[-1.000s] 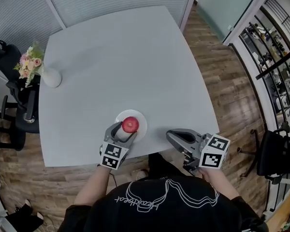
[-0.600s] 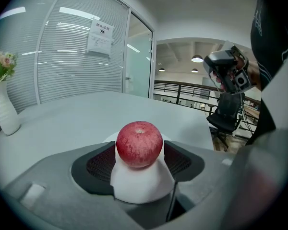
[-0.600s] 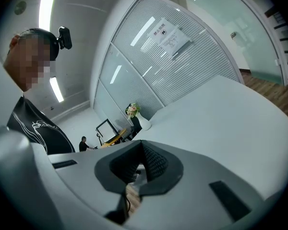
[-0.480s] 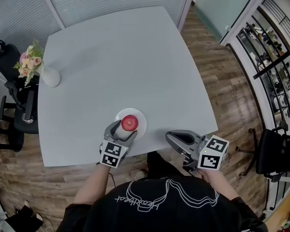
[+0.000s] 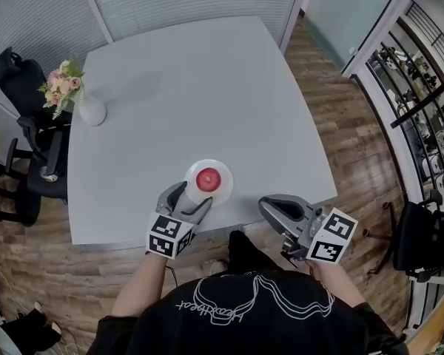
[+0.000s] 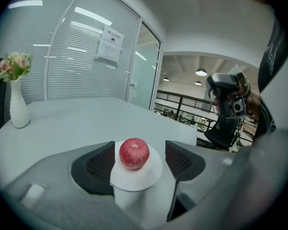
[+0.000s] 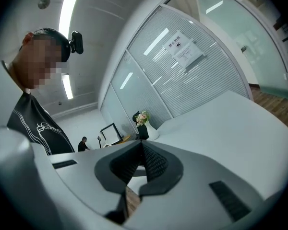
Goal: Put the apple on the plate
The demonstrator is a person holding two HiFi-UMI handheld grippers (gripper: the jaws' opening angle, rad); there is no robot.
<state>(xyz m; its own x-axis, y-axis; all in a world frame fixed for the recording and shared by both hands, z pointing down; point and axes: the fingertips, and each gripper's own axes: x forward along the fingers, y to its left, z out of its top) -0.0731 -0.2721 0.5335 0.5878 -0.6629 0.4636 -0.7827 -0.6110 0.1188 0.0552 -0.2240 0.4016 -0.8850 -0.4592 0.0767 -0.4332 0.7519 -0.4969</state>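
A red apple (image 5: 208,177) rests on a small white plate (image 5: 220,189) near the front edge of the grey table (image 5: 192,87). My left gripper (image 5: 190,198) hovers just behind the plate, open. Its jaws have just been opening, and nothing is pressed between them. In the left gripper view the apple (image 6: 134,153) sits on the plate (image 6: 151,174) ahead of the gripper (image 6: 139,146), with a gap to each dark pad (image 6: 100,164). My right gripper (image 5: 265,205) is shut and empty off the table's front right edge; its tips (image 7: 143,150) meet.
A white vase of flowers (image 5: 89,109) stands at the table's far left corner, also in the left gripper view (image 6: 17,104). Black office chairs (image 5: 29,124) stand left of the table. Wooden floor (image 5: 340,124) lies to the right. Glass walls with blinds (image 6: 86,56) lie beyond.
My left gripper has drawn back from the plate and lifted, leaving the apple resting on the plate. My right gripper has shifted slightly and stays shut.
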